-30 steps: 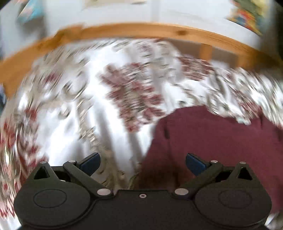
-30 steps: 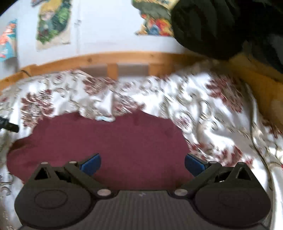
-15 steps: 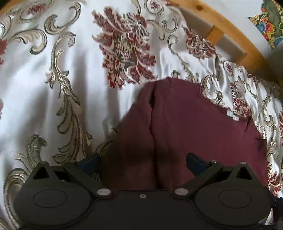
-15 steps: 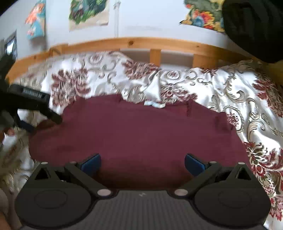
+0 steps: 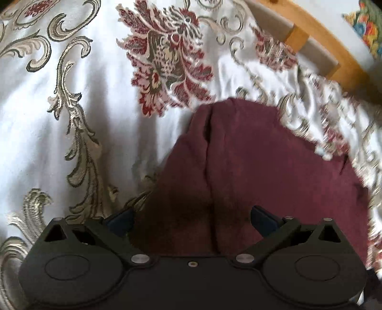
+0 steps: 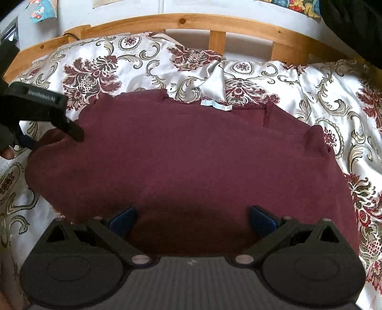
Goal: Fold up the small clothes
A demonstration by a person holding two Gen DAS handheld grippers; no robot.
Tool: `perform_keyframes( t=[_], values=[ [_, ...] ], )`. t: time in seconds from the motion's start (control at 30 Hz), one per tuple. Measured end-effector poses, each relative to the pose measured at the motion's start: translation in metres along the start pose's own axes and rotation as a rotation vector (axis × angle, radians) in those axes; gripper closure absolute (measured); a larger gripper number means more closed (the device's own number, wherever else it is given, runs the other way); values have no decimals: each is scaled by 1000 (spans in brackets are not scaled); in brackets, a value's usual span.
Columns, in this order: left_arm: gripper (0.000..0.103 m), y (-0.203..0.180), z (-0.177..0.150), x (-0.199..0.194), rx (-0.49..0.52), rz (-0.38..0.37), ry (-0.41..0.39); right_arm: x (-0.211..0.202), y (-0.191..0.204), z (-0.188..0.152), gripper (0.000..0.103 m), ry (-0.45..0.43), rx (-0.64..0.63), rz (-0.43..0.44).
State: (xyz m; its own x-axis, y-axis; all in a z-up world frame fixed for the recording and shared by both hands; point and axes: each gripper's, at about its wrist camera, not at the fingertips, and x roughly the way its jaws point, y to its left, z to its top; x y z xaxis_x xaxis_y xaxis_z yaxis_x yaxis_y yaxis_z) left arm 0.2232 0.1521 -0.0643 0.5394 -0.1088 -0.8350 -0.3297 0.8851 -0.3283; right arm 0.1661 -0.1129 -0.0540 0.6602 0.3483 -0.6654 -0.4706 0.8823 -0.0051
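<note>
A dark red garment [image 6: 191, 155] lies spread flat on the flowered bedspread [image 6: 143, 62], with a small pale label [image 6: 216, 105] at its far edge. My right gripper [image 6: 192, 220] hangs open over the garment's near edge, nothing between its blue pads. In the left wrist view the same garment [image 5: 250, 155] shows a lengthwise crease, and my left gripper [image 5: 191, 220] is open over its left end. The right wrist view shows the left gripper [image 6: 43, 114] from the side at the garment's left end.
A wooden bed frame [image 6: 181, 21] with slats runs along the far side, against a white wall with colourful pictures [image 6: 43, 10]. A black bulky thing [image 6: 358, 26] fills the upper right corner. Bedspread [image 5: 71, 107] stretches left of the garment.
Both grippers have come down closer to the garment. The left gripper swung from the bed onto the garment's left end. Both stay open.
</note>
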Motion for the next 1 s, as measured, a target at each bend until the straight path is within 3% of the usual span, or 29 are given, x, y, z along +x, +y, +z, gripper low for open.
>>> perform_keyframes(
  t=[0.27,0.37,0.63,0.8,1.0],
  values=[
    [2,3,11,11,11,-52,14,6,-5,2,0,20,31,19],
    [13,2,9,9,19,-61,17,6,-5,2,0,20,31,18],
    [54,4,2,-7,32,-58,-16,6,-5,2,0,20,30,19],
    [64,-12,-4,-16,159,-33,-64,6,-4,2,0,20,29,19],
    [79,-3,-2,-17,98,-71,-72,6,-4,2,0,20,28,19]
  ],
)
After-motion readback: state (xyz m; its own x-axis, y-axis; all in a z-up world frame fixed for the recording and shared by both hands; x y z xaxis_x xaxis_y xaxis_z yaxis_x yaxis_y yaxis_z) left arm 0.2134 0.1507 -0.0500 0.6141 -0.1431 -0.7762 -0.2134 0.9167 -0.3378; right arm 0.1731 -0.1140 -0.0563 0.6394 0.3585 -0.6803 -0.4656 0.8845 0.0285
